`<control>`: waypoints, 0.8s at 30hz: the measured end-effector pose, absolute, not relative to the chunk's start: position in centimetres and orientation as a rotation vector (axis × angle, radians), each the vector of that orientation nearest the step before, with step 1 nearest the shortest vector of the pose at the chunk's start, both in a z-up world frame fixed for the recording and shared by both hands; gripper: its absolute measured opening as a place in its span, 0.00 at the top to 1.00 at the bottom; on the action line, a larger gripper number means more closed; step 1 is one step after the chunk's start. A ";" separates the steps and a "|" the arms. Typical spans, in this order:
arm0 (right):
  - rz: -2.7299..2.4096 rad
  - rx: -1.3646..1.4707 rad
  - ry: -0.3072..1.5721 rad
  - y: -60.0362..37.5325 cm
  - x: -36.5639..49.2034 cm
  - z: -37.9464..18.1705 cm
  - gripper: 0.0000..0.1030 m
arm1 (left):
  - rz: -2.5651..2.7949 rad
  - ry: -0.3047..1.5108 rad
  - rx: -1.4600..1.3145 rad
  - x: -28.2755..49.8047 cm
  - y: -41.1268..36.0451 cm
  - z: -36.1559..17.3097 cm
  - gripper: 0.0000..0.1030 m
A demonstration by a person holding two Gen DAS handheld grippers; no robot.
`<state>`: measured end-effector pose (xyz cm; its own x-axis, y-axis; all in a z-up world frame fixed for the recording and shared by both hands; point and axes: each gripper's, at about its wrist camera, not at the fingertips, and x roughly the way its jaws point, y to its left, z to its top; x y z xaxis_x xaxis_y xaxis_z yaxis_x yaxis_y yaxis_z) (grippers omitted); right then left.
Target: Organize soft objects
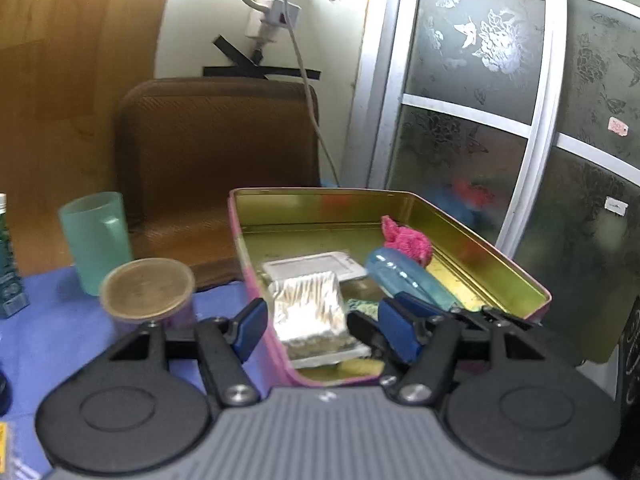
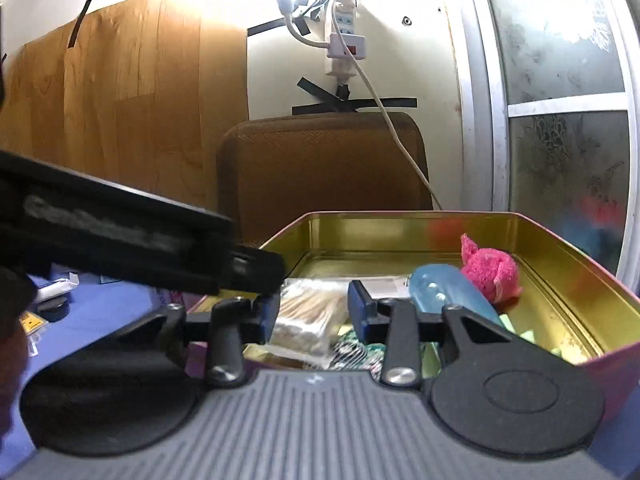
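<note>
Left gripper [image 1: 320, 330] part open, empty, straddling the tin [image 1: 500, 236] near-left wall; cotton-swab pack [image 1: 310, 314] lies inside. Right gripper [image 2: 314, 314] fingers part open, empty — pink plush [image 2: 490, 272] far right; approach it clear of the blue bottle [image 2: 448, 290].

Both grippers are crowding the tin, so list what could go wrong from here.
1. The left gripper and right gripper both hang open over the swab pack at the tin's near corner; they might collide.
2. The left gripper's finger sits outside the tin's wall; closing or lowering could catch the rim and shove the tin.
3. The can and cup stand just left of it; a sideways swing may topple them.
</note>
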<state>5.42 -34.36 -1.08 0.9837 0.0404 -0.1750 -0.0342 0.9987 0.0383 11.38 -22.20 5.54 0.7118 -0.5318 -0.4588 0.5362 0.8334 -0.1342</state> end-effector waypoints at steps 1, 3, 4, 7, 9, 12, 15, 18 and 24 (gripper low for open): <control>0.039 0.036 0.175 -34.3 5.1 -1.2 0.61 | -0.589 0.507 0.000 11.1 -21.6 5.5 0.39; 0.053 0.057 0.177 -34.4 5.1 -1.2 0.61 | -0.573 0.513 -0.022 10.7 -20.4 5.5 0.39; 0.056 0.063 0.177 -34.4 5.0 -1.1 0.61 | -0.560 0.516 -0.034 10.6 -19.9 5.5 0.39; 0.059 0.065 0.174 -34.1 4.6 -0.9 0.61 | -0.515 0.532 -0.059 10.1 -17.9 5.3 0.39; 0.068 0.070 0.167 -33.8 4.4 -0.6 0.61 | -0.470 0.545 -0.052 9.7 -16.6 5.0 0.39; 0.083 0.073 0.155 -33.1 3.7 -0.2 0.61 | -0.404 0.553 -0.014 8.9 -14.7 4.3 0.39; 0.121 0.058 0.162 -31.8 3.2 0.1 0.61 | -0.356 0.564 -0.008 8.0 -12.2 3.3 0.39; 0.180 0.029 0.192 -29.8 3.2 0.0 0.61 | -0.302 0.573 -0.028 7.3 -8.9 2.2 0.39; 0.351 -0.010 0.304 -25.3 4.5 -0.1 0.61 | -0.101 0.574 -0.064 7.2 -1.2 0.6 0.37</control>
